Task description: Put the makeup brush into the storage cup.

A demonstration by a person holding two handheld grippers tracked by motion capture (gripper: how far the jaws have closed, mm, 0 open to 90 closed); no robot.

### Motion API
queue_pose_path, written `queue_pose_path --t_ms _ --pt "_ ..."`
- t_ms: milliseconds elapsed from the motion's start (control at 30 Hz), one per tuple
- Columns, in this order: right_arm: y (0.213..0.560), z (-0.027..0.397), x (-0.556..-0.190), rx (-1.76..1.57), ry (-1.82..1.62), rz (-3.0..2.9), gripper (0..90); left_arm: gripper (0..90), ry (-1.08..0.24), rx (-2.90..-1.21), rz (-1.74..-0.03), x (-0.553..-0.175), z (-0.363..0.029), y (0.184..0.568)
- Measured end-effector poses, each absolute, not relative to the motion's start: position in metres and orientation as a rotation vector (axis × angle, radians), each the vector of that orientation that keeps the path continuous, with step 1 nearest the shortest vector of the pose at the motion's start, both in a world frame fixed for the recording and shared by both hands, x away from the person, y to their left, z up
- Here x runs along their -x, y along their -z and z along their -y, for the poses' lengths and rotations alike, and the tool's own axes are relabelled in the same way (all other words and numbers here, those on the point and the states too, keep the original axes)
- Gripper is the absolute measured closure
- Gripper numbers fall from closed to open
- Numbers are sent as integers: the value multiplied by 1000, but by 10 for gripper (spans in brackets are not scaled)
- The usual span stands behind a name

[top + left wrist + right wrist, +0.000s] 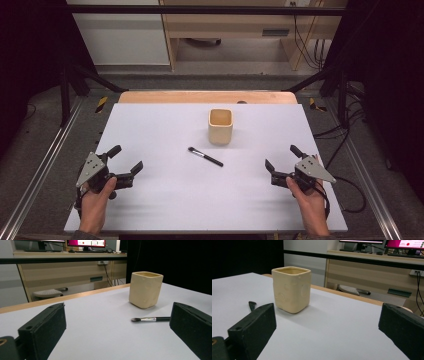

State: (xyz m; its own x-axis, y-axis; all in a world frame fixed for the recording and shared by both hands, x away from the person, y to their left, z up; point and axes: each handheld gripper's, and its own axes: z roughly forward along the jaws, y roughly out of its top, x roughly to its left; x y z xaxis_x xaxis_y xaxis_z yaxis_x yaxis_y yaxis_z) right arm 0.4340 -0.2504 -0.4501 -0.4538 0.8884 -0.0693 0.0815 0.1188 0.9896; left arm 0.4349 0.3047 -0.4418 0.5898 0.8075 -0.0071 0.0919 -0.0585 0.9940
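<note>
Two grippers rest low at the near edge of the white rectangular tabletop [165, 200], one in each hand. I read the left gripper [125, 159] with jaws spread wide, nothing between them; same for the right gripper [282, 158], jaws wide apart and empty. Ahead of both, upright on the table, stands a cream square-sided ceramic cup [220, 126] with rounded corners. A slim black-handled makeup brush with a silver ferrule [205, 156] lies flat just in front of the cup. In the left gripper view the brush [150, 319] runs toward the right-hand jaw, bristles pointing away from it. In the right gripper view its dark tip [252, 305] peeks above the left-hand jaw, beside the cup [291, 288].
</note>
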Motion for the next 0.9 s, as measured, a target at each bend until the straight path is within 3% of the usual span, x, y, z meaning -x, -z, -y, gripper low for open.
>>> queue_pose_path --t_ms 900 --pt "440 235 -427 -1015 -1417 -1689 32 4 -686 -1496 -838 -436 -311 446"
